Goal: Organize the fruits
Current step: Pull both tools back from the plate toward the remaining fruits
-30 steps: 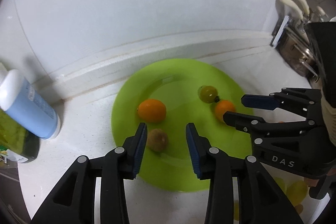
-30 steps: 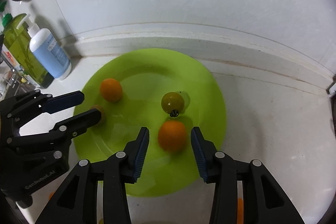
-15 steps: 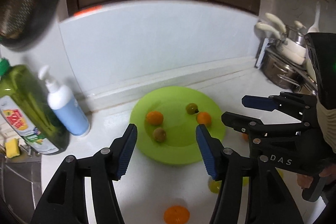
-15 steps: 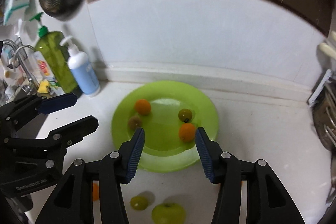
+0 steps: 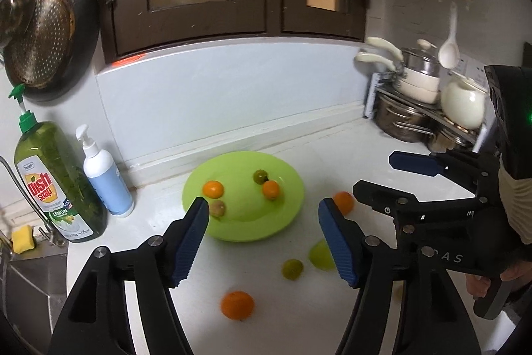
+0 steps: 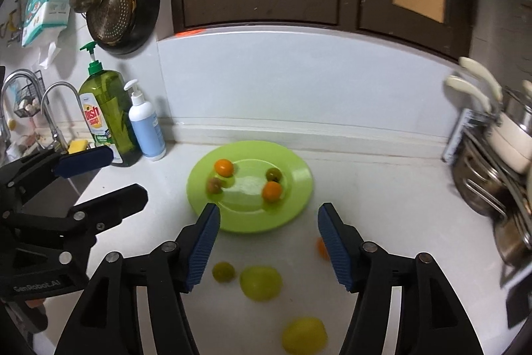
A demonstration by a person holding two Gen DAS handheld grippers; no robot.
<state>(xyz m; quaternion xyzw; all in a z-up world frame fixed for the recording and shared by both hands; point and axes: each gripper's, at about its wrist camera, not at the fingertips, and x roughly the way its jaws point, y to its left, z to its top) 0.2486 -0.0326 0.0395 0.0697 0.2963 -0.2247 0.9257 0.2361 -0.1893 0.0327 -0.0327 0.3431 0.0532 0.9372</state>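
Observation:
A lime green plate point(image 5: 289, 205) point(image 6: 299, 198) sits on the white counter and holds two small oranges, a green tomato and a brown kiwi. Loose on the counter in front of it lie an orange point(image 5: 237, 305), a small green fruit point(image 5: 292, 269) point(image 6: 223, 271), a green apple point(image 6: 261, 282), a yellow lemon point(image 6: 304, 335) and another orange point(image 5: 344, 202) point(image 6: 322, 248). My left gripper point(image 5: 262, 238) is open and empty, held high and back from the plate. My right gripper point(image 6: 267, 243) is open and empty, above the loose fruit.
A green dish soap bottle point(image 5: 58, 182) and a white and blue pump bottle point(image 5: 104, 182) stand at the left by the sink. A rack of pots point(image 5: 422, 108) stands at the right. Dark cabinets hang above the backsplash.
Both grippers have pulled up and back from the plate and opened wider. Two fruits they were around a second ago now lie on the plate.

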